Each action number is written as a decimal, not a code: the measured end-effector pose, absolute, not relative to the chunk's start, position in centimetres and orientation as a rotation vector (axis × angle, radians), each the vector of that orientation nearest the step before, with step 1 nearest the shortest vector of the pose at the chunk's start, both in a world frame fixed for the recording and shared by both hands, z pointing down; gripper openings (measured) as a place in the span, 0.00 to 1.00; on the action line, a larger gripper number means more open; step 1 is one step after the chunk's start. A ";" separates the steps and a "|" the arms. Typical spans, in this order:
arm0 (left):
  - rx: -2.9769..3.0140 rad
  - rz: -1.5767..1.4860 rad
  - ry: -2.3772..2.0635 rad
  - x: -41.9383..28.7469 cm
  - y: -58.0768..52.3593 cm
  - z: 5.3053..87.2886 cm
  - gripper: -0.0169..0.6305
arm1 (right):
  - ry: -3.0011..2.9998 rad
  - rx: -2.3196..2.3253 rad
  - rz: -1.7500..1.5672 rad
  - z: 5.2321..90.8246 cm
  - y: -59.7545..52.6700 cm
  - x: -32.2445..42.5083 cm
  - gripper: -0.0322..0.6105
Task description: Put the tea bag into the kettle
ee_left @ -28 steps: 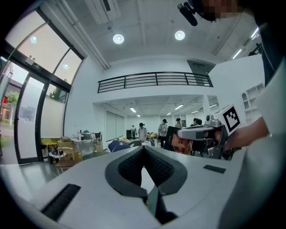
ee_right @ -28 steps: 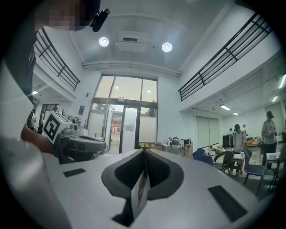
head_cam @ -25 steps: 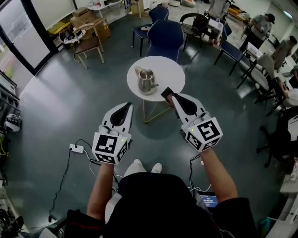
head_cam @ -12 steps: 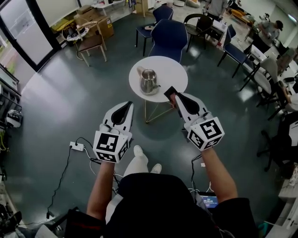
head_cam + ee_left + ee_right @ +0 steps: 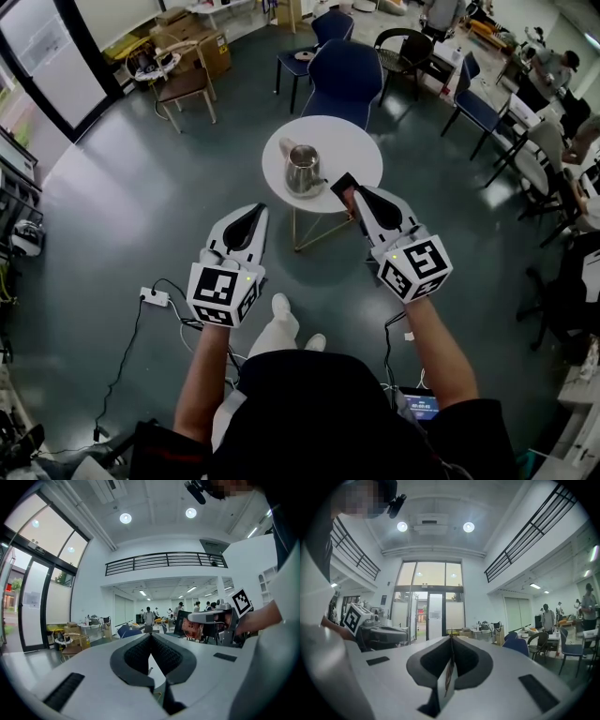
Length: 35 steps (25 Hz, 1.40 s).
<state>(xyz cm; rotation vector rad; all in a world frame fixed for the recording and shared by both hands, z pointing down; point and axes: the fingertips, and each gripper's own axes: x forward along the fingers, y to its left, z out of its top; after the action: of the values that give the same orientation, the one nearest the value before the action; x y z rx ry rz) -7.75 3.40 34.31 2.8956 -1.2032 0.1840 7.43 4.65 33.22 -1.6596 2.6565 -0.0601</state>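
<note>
Pinching the tea bag [image 5: 446, 679] are the right gripper [image 5: 451, 639]'s fingers [image 5: 471, 661].

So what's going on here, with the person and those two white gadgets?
A person stands facing a small round white table, with a hand-held gripper in each hand. The right hand-held gripper is clamped on a tea bag and holds it over the table's near edge, beside the metal kettle that stands on the table. The left hand-held gripper is shut on nothing and hangs short of the table. The tea bag is not yet in the kettle.
</note>
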 end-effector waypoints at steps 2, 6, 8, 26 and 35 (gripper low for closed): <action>2.891 0.186 -1.197 -8.0 2.4 34.6 0.05 | 2.656 -1.663 -0.069 33.5 3.7 7.1 0.08; 2.895 0.178 -1.182 -7.7 0.2 34.8 0.05 | 2.657 -1.668 -0.076 33.6 1.8 6.9 0.08; 2.902 0.174 -1.185 -7.6 -0.7 34.7 0.05 | 2.650 -1.675 -0.076 33.7 0.9 7.1 0.08; 2.887 0.186 -1.153 -6.9 -10.8 35.3 0.05 | 2.597 -1.740 -0.113 34.5 -8.8 8.4 0.08; 2.891 0.165 -1.130 -7.3 -15.5 35.1 0.05 | 2.595 -1.761 -0.107 34.1 -13.6 7.8 0.08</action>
<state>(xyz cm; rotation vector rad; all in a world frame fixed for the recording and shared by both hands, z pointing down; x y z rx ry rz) -7.26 -15.55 35.09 2.8911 -1.1297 0.1645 7.81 -13.65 34.10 -1.7610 2.5948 -0.1072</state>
